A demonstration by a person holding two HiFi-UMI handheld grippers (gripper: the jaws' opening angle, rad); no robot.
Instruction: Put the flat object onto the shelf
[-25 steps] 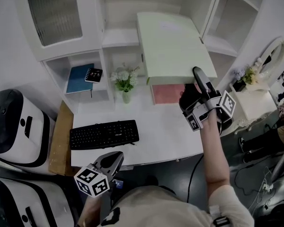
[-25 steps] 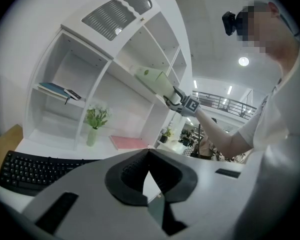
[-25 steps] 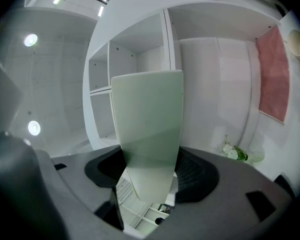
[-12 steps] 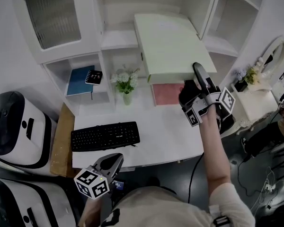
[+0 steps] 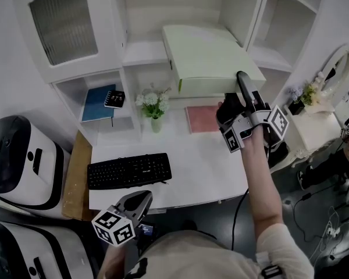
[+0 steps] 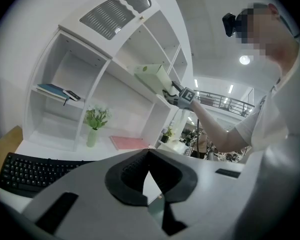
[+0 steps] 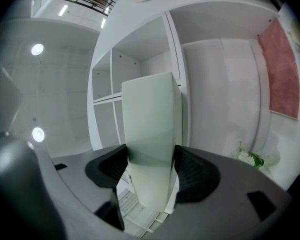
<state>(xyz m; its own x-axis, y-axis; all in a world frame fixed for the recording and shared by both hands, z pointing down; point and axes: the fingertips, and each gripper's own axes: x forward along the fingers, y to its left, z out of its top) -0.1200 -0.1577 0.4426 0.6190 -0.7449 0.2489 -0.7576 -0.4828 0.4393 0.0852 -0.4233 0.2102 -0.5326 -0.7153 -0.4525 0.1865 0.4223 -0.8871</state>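
While the right gripper (image 5: 242, 93) clamps the green box (image 5: 206, 57) by 1 edge, its weight could twist it loose short of the shelf (image 5: 144, 51).

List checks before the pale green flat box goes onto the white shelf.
1. Right tongs clamped on pale green flat box: ok.
2. Left tongs shut, empty, away from the box: ok.
3. White shelf board bare beside the box: ok.
4. Box's far edge resting on the shelf: cannot tell.
5. White flowers in a vase below, apart from the box: ok.
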